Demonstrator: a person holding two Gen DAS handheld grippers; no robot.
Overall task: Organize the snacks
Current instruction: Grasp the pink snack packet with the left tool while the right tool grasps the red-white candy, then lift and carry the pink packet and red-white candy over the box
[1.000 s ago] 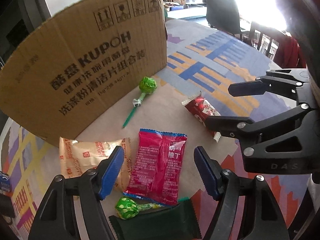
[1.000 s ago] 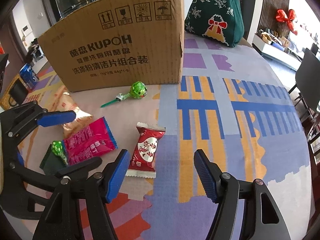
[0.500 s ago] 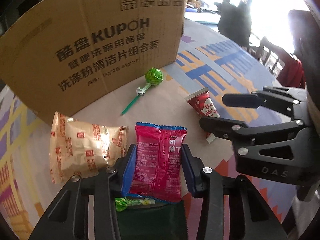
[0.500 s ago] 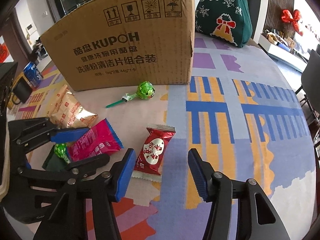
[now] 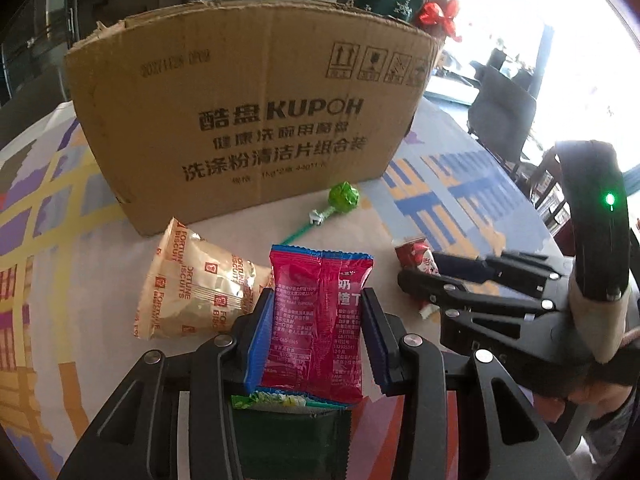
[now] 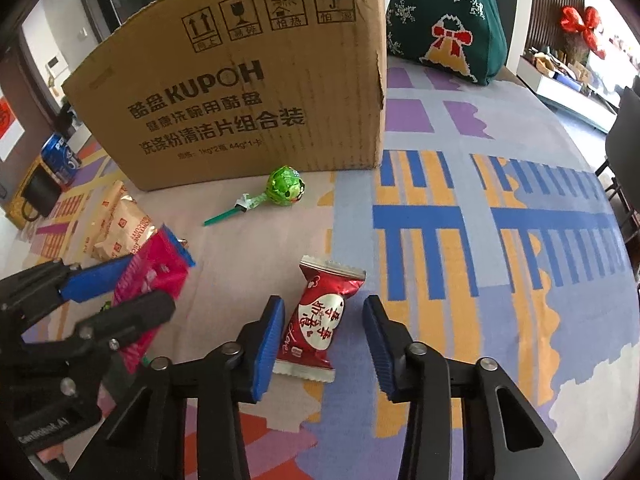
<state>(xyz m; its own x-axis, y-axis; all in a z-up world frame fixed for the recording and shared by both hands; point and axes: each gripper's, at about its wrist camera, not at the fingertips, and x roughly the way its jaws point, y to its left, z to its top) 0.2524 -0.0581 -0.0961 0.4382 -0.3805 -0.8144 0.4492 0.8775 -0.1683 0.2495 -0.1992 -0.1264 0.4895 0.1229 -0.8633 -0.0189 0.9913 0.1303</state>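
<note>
Patterned cloth covers the tabletop (image 6: 520, 184); cardboard box (image 6: 256, 80) at 12 o'clock. Since a second ago my left tool (image 5: 316, 332) has clenched on the crinkly pink packet (image 5: 320, 312), lifting it: first snack secured. Beige biscuit bag (image 5: 192, 288) lies at its 10 o'clock. My right tool (image 6: 324, 344) has narrowed around the glossy red candy (image 6: 320, 316), not yet gripping. Round green lollipop (image 6: 286, 186) waits near the box.
</note>
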